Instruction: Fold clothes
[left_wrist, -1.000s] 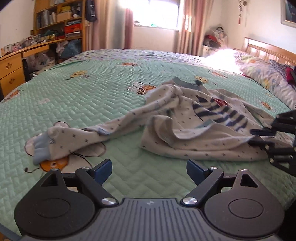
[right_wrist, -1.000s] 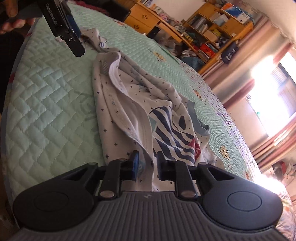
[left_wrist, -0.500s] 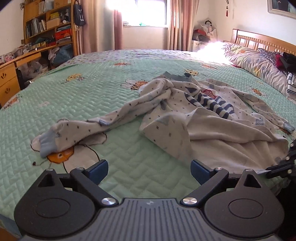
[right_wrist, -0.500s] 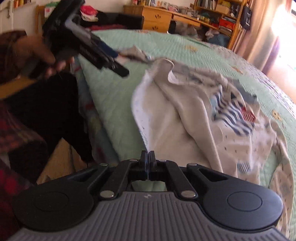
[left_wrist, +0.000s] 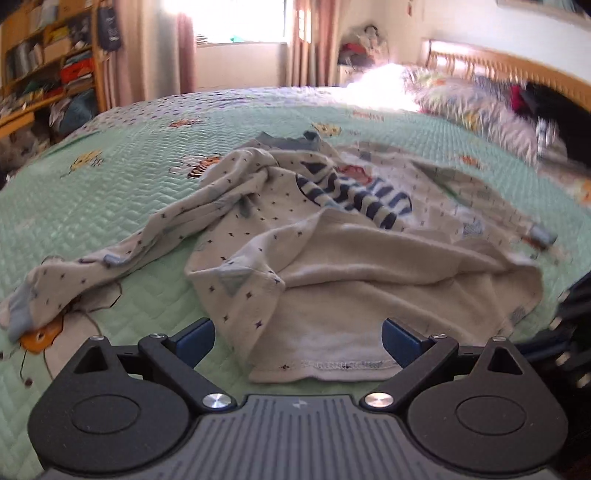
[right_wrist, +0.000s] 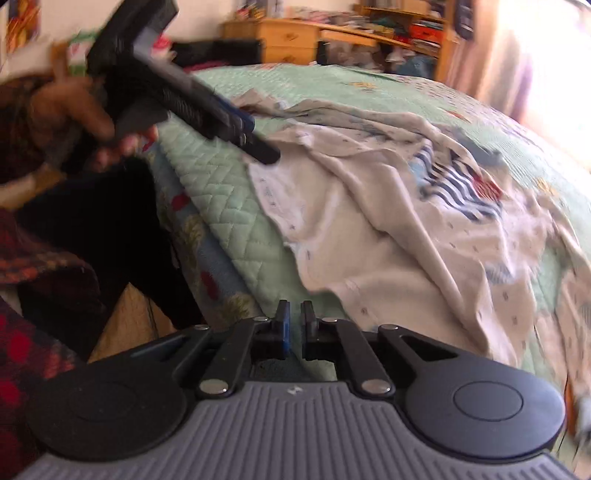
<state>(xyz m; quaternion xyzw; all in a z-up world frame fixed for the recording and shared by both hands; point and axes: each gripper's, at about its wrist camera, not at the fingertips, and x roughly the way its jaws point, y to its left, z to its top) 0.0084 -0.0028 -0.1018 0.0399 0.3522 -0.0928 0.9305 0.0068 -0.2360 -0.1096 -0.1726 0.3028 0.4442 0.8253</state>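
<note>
Left gripper (left_wrist: 297, 338) wide open, straddling the shirt (left_wrist: 332, 266) hem at lower centre — nothing gripped. Right gripper (right_wrist: 293, 326) just reopened a slit, empty, at the bedspread (right_wrist: 221, 206) edge; bare quilt lies left.

Daylight floods in through the curtained window (left_wrist: 240, 22), burning the far pillow (left_wrist: 384, 79) to white glare in the left wrist view. Both fisheye pictures bow at their edges. Motion blur smears the headboard (left_wrist: 517, 68) and, in the right wrist view, the hand (right_wrist: 88, 114).
</note>
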